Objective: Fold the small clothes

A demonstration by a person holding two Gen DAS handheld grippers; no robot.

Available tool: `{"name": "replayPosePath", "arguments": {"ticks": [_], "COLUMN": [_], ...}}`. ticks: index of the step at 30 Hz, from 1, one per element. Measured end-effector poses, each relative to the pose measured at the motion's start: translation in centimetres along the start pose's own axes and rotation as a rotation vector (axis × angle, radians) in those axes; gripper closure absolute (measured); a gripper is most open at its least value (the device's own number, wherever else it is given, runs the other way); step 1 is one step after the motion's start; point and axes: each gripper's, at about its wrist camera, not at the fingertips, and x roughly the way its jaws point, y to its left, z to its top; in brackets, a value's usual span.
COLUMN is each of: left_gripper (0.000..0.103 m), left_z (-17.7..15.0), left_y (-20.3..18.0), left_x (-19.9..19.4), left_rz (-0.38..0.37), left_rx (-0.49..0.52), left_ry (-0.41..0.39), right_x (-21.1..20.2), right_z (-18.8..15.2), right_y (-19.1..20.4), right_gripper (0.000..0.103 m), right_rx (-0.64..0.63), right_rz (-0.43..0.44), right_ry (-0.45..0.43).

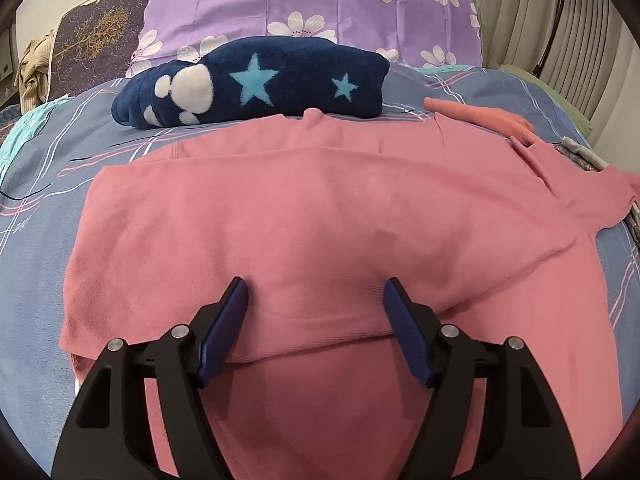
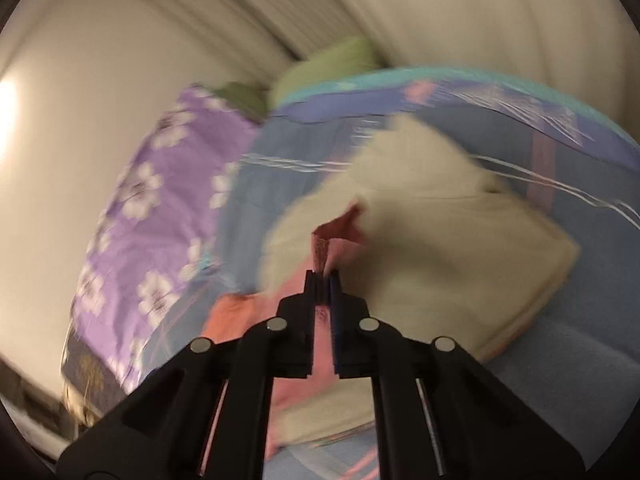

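A: How far along is the folding?

B: Partway, I'd judge. The pink garment (image 1: 320,216) lies spread across the bed (image 1: 40,184), and its near edge is already doubled over: a fold line runs between the left claw's fingers, with a second pink layer below it. So one fold looks made. The right side is not tidy yet; a sleeve (image 1: 480,116) trails out toward the far right.

A: And the claws?

B: The left claw (image 1: 316,308) hangs over the folded edge with its jaws spread wide and nothing pinched, only cloth lying beneath them. The right claw (image 2: 323,276) is closed tight on a strip of pink fabric (image 2: 326,248). That view is smeared with motion, so I can only say it is probably the sleeve or a side edge of the same garment.

A: Anything already finished?

B: Possibly. A dark blue star-patterned piece (image 1: 256,84) sits bundled behind the pink one, against the purple flowered pillow (image 1: 312,4). In the right wrist view a cream piece (image 2: 440,240) lies flat on the bed, and looks folded, though the blur makes that uncertain.

A: What's left?

B: Bringing the pinched part in across the body, then squaring the garment into a compact stack.
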Motion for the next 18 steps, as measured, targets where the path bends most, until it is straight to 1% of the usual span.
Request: {"name": "replayPosePath", "arguments": {"ticks": [1,3,4,6,8,9,10,11,13,14,15,17,18], "left_gripper": [0.029,0.028,0.028,0.028,0.028,0.028,0.028,0.028,0.028,0.028,0.029,0.033,0.037], "left_z": [0.0,0.0,0.0,0.0,0.0,0.0,0.0,0.0,-0.1,-0.1,-0.1,-0.1,0.0], "left_y": [0.0,0.0,0.0,0.2,0.5,0.7,1.0,1.3,1.9,2.2,2.5,3.0,3.2], "left_x": [0.0,0.0,0.0,-0.2,-0.3,-0.4,-0.4,-0.5,-0.7,-0.8,-0.9,-1.3,-1.6], "left_rz": [-0.004,-0.009,-0.012,-0.024,-0.049,-0.061,-0.075,-0.097,-0.132,-0.150,-0.173,-0.199,-0.232], "left_rx": [0.000,-0.002,-0.003,-0.012,-0.031,-0.040,-0.050,-0.067,-0.097,-0.111,-0.131,-0.169,-0.202], "left_ry": [0.000,-0.001,-0.002,-0.006,-0.011,-0.014,-0.017,-0.023,-0.031,-0.035,-0.041,-0.050,-0.051], "right_x": [0.1,0.4,0.7,1.1,2.1,2.8,3.5,4.4,6.3,7.2,7.7,8.1,8.1], "right_z": [-0.8,-3.6,-6.2,-11.1,-17.8,-21.3,-24.1,-27.1,-31.8,-33.3,-34.0,-34.7,-35.0], "right_y": [1.8,6.7,10.1,14.9,19.2,20.7,21.6,22.1,21.8,21.2,20.7,20.0,19.7], "right_gripper": [0.097,0.097,0.097,0.097,0.097,0.097,0.097,0.097,0.097,0.097,0.097,0.097,0.097], "right_rx": [-0.025,-0.105,-0.172,-0.277,-0.376,-0.421,-0.464,-0.513,-0.571,-0.576,-0.577,-0.584,-0.592], "right_rz": [0.052,0.182,0.260,0.380,0.504,0.533,0.540,0.526,0.459,0.422,0.403,0.379,0.376], "right_ry": [0.016,0.067,0.113,0.194,0.316,0.391,0.453,0.510,0.604,0.643,0.662,0.676,0.674]}}
